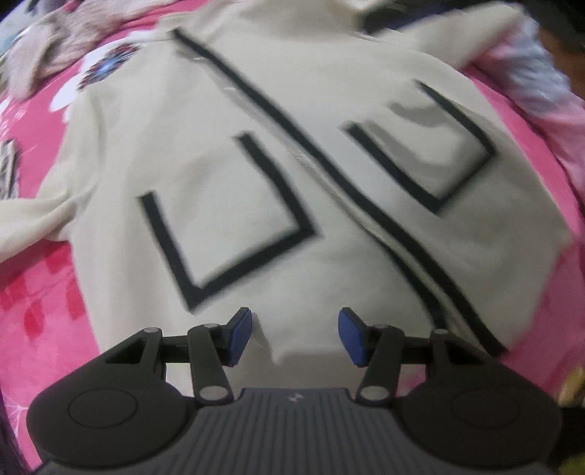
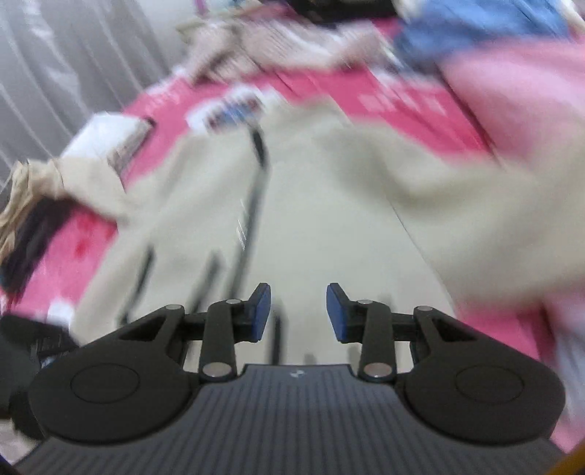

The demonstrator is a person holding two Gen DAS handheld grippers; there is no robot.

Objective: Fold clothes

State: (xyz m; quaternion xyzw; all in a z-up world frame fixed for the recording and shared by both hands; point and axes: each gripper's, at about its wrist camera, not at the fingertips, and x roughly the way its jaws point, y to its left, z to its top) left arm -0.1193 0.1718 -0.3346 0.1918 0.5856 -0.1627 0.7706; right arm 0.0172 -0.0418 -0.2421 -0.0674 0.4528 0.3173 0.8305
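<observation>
Both wrist views close above, tilted down, sharing cream jacket (image 1: 292,182) on pink blanket (image 1: 36,310)

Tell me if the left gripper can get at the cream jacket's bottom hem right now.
Probably yes. The left gripper is open and empty over the cream jacket, its hem lying just below the pads with nothing on top.

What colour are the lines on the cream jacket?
Black lines on the cream jacket, clearest in the left wrist view.

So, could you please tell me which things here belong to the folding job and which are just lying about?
Job:
- cream jacket with black trim
- left gripper
- right gripper

Lying about:
- pink bedspread
- blue garment
- pale pink garment
</observation>
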